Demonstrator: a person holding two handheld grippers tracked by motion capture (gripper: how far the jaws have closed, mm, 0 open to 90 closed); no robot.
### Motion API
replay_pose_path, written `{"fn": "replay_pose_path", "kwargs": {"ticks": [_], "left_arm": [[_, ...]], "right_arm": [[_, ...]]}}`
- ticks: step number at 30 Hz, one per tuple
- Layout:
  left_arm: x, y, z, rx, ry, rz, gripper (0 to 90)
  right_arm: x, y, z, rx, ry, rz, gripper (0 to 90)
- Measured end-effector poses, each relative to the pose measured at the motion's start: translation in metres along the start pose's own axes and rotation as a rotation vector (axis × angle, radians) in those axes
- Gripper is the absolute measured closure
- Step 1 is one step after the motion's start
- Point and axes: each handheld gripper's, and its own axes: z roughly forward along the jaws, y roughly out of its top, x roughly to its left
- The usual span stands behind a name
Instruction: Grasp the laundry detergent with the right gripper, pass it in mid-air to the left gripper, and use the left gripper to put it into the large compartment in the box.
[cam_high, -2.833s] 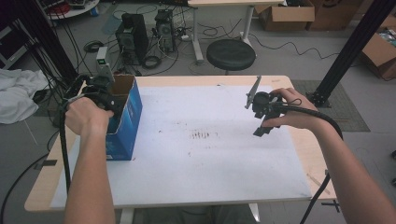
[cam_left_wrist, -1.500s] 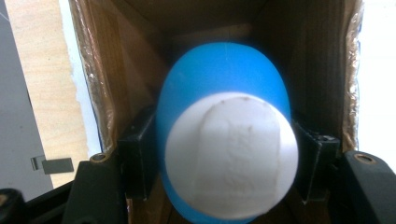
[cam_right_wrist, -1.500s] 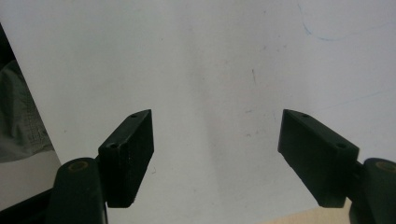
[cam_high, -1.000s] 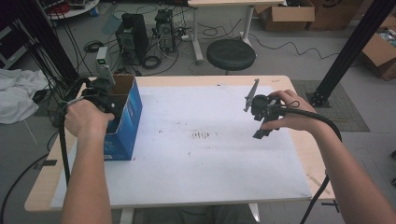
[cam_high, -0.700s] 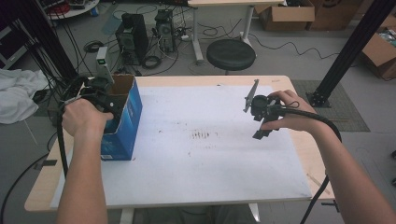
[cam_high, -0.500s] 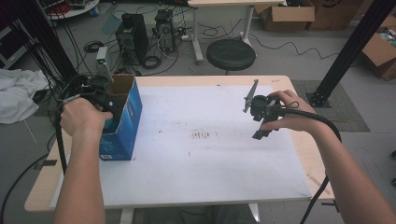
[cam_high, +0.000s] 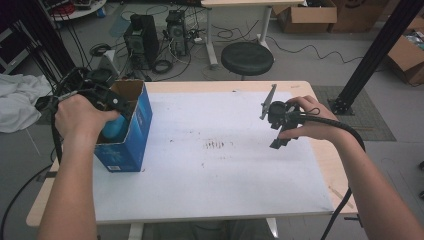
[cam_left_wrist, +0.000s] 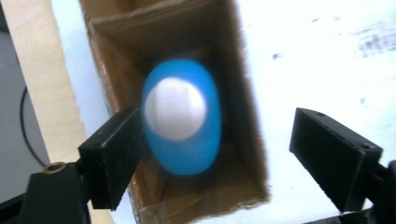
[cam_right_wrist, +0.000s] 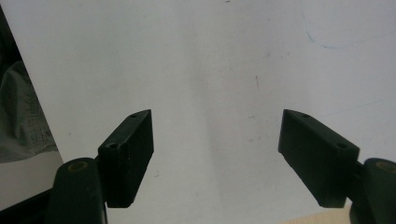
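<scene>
The left gripper (cam_left_wrist: 215, 154), jaws spread, hangs above a blue white-capped plastic bottle (cam_left_wrist: 181, 116) inside the open blue cardboard box (cam_left_wrist: 243, 116); closing on it likely comes next.

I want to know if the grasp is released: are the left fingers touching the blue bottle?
Cannot tell. In the left gripper view the fingers stand wide open, but the blurred bottle overlaps the left one, so no gap shows plainly.

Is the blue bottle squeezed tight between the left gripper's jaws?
No, the left gripper is wide open, and the blue bottle sits blurred in the cardboard box.
</scene>
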Motion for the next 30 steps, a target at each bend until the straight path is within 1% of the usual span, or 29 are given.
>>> {"fn": "replay_pose_path", "kwargs": {"ticks": [2,3,4,5,8,9,11,13,14,17,19,21,24,25,27,28,30], "left_arm": [[-0.002,0.001,-0.005,-0.014,-0.019,0.015,15.9],[-0.004,0.001,-0.008,-0.035,-0.049,0.016,15.6],[-0.005,0.001,-0.010,-0.047,-0.069,0.019,15.4],[-0.007,0.000,-0.013,-0.064,-0.100,0.032,15.3],[-0.011,0.000,-0.018,-0.088,-0.151,0.050,13.6],[-0.013,0.000,-0.020,-0.096,-0.166,0.056,13.1],[-0.017,0.000,-0.024,-0.105,-0.186,0.072,11.2],[-0.021,-0.001,-0.029,-0.116,-0.189,0.088,10.9],[-0.023,-0.002,-0.031,-0.122,-0.198,0.093,10.8],[-0.029,-0.003,-0.037,-0.137,-0.239,0.116,8.9],[-0.036,-0.003,-0.039,-0.138,-0.251,0.143,7.8],[-0.044,-0.003,-0.041,-0.137,-0.248,0.168,5.5],[-0.058,-0.001,-0.041,-0.135,-0.256,0.221,4.6],[-0.064,0.000,-0.041,-0.131,-0.257,0.244,3.9],[-0.073,0.002,-0.041,-0.130,-0.247,0.276,3.3],[-0.080,0.003,-0.041,-0.131,-0.239,0.295,2.3],[-0.091,0.004,-0.041,-0.128,-0.241,0.330,0.4]], "right_arm": [[0.000,0.001,0.000,-0.007,0.006,0.000,25.5],[0.000,0.001,-0.001,-0.004,0.007,-0.001,25.4],[0.000,0.001,-0.001,-0.009,0.007,0.004,25.1],[0.000,0.001,-0.002,-0.008,0.006,0.002,24.8],[0.000,0.002,-0.004,-0.007,0.009,-0.001,24.4],[0.000,0.002,-0.005,-0.008,0.012,0.005,24.3],[0.001,0.003,-0.007,-0.001,0.009,0.006,24.3],[0.002,0.004,-0.009,-0.001,0.008,0.005,24.3],[0.002,0.005,-0.010,-0.005,0.006,0.007,24.2],[0.004,0.007,-0.012,-0.007,0.003,0.007,24.3],[0.005,0.009,-0.013,-0.005,0.005,0.006,24.3],[0.006,0.011,-0.015,-0.005,0.001,0.002,24.3],[0.008,0.014,-0.018,-0.005,-0.003,0.000,24.2],[0.008,0.015,-0.018,-0.009,-0.003,0.001,24.2],[0.009,0.017,-0.020,0.002,-0.003,-0.006,24.1],[0.009,0.018,-0.020,-0.001,-0.001,-0.005,24.1],[0.009,0.020,-0.023,-0.003,-0.006,-0.007,23.9]]}}
